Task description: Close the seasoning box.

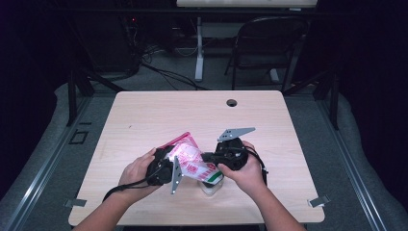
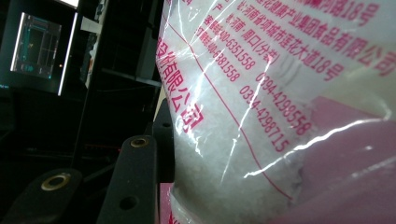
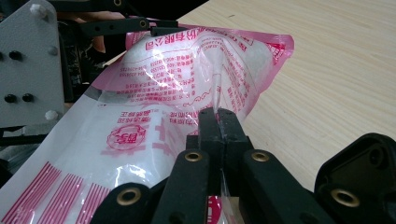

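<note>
Lower centre of the high view: my left tool (image 1: 166, 169) grips the pouch (image 1: 192, 161) at its fat end, my right tool (image 1: 211, 159) pinches its film shut, long axis slanting between them above the tabletop (image 1: 269, 125).

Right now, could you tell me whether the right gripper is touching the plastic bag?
Touching: in the right gripper view, the right gripper has its jaws shut on a fold of the plastic bag.
</note>
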The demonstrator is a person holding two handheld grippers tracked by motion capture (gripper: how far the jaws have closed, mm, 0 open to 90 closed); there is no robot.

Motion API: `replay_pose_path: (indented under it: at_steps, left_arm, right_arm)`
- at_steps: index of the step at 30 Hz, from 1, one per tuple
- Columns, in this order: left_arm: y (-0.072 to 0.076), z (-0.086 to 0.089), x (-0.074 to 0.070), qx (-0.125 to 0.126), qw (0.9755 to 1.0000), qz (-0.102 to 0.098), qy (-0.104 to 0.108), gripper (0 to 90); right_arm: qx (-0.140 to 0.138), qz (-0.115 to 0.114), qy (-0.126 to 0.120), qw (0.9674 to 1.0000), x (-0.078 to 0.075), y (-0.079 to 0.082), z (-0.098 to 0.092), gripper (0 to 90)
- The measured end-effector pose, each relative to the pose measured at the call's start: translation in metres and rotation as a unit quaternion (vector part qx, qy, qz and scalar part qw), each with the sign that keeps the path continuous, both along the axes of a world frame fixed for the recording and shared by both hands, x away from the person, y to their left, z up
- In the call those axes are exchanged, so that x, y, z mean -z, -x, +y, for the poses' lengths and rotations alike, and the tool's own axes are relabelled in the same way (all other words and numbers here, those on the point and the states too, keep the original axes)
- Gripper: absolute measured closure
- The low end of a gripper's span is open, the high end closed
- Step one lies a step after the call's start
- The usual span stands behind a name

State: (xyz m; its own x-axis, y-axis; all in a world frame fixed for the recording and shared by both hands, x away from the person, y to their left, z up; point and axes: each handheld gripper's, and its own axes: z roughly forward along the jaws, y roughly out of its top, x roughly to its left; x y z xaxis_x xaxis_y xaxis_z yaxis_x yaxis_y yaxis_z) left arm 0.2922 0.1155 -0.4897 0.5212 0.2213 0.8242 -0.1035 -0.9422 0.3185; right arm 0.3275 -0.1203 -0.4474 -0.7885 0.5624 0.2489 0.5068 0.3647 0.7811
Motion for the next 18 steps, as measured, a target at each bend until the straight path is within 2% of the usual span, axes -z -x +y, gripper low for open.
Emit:
replay_pose_path:
  at_steps: [4, 9, 18]
  left_arm:
    - [0.0005, -0.0015, 0.0005, 0.0, 0.9999, -0.011, -0.006, 61.2]
    - [0.0016, -0.0033, 0.0008, 0.001, 0.9992, -0.031, -0.026, 61.4]
    - [0.0026, -0.0064, 0.0051, 0.001, 0.9983, -0.046, -0.037, 61.8]
  right_arm:
    - [0.0, 0.0, 0.001, 1.0, 0.0006, -0.0007, -0.0006, 90.0]
    - [0.001, 0.001, -0.001, 1.0, 0.0006, -0.0018, -0.0016, 90.0]
    - [0.003, 0.002, 0.002, 1.0, 0.0029, -0.0029, -0.0033, 90.0]
